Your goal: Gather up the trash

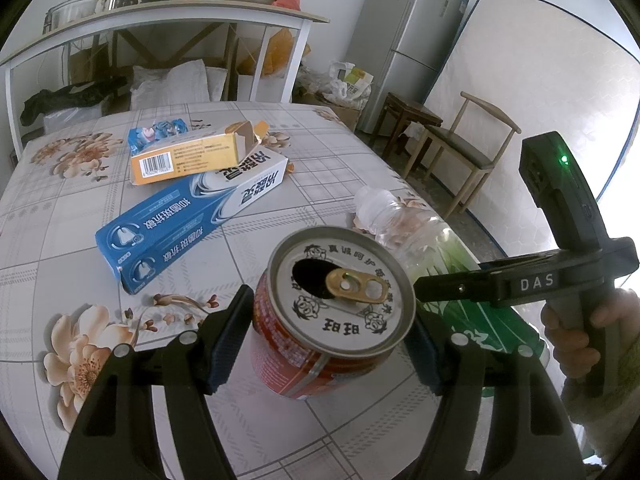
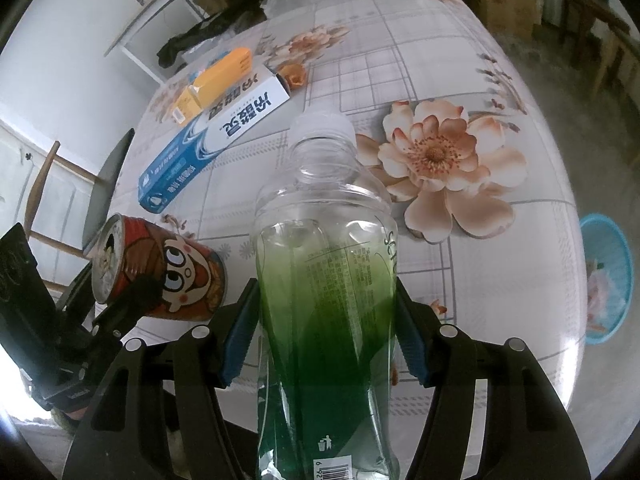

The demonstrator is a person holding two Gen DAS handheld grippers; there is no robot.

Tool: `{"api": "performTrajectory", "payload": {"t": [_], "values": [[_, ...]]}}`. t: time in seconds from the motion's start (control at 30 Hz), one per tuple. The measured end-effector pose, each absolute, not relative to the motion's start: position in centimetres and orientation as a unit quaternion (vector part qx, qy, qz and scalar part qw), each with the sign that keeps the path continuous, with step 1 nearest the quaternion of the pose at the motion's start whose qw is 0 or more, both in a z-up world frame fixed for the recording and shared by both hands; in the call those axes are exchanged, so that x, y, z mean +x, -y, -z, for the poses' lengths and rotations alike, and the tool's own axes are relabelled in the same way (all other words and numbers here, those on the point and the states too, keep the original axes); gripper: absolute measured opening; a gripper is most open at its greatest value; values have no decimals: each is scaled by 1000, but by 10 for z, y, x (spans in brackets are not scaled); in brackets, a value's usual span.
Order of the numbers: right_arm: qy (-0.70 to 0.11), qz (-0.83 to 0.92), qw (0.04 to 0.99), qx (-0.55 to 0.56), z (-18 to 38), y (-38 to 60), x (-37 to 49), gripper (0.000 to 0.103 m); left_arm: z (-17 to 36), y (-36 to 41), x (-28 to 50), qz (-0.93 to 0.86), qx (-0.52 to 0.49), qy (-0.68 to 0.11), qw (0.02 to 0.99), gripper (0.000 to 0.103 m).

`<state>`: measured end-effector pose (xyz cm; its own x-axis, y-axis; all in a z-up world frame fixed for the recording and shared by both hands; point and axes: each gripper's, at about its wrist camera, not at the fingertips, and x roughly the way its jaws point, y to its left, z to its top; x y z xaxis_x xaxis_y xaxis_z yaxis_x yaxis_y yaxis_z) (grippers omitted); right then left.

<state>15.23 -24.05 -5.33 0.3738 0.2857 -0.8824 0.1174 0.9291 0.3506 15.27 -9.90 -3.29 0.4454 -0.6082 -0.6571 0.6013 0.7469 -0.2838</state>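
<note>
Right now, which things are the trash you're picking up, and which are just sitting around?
Trash for the job:
- red drink can, between the left gripper's fingers
- green-label plastic bottle, between the right gripper's fingers
- blue toothpaste box
- orange carton
- blue waste basket, likely where trash goes

Just lying about:
- wooden chair
- fridge
- shelf of pots and jars

One red drink can (image 1: 320, 320) and one clear plastic bottle (image 2: 326, 280) with a green label are here. Boxes number three: a long blue toothpaste box (image 1: 188, 220), an orange box (image 1: 192, 158) and what seems a small blue carton (image 1: 158, 132), half hidden. One turquoise basket (image 2: 608, 276) sits on the floor.
</note>
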Motion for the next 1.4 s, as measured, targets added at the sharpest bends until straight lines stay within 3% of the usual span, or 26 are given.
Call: {"api": "performTrajectory", "payload": {"t": [0.93,1.4], "values": [[-543,-53,814,197,41,250,145,59,29,98,154,365,-8,-381,849,69],[-503,-51,829,240,24,284,132,59,-4,127,156,392,7,-358,848,69]]}}
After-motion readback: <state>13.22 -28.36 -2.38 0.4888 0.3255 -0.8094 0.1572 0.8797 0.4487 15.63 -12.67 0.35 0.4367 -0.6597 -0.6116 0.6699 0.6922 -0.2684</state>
